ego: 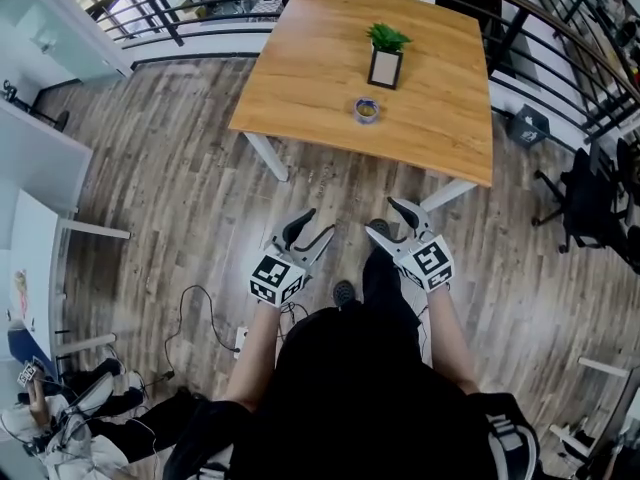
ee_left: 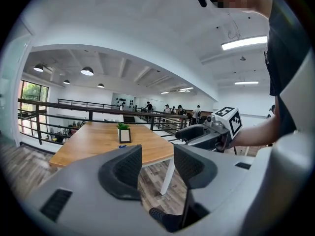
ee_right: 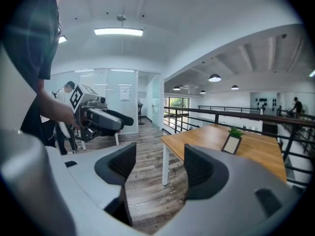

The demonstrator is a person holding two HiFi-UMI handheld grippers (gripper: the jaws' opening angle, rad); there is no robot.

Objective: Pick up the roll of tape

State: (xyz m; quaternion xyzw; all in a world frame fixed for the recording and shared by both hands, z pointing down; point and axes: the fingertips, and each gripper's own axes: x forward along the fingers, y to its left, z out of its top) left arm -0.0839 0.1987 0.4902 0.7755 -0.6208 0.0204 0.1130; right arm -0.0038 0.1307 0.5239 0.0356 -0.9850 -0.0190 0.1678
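Observation:
The roll of tape (ego: 367, 110) lies on the wooden table (ego: 300, 88), near its front edge, just in front of a small potted plant (ego: 386, 54). In the left gripper view the tape (ee_left: 121, 146) is a small bluish speck below the plant (ee_left: 124, 132). My left gripper (ego: 310, 230) and right gripper (ego: 385, 218) are both held low over the floor, short of the table, open and empty. From the left gripper (ee_left: 156, 165) I see the right one (ee_left: 209, 132); from the right gripper (ee_right: 158, 168) I see the left one (ee_right: 98, 117).
Black railings (ego: 160, 8) run behind and to the right of the table. White desks (ego: 40, 158) stand at the left, an office chair (ego: 590, 208) at the right. A cable (ego: 190, 318) lies on the wood floor by my feet. People stand far off (ee_left: 167, 109).

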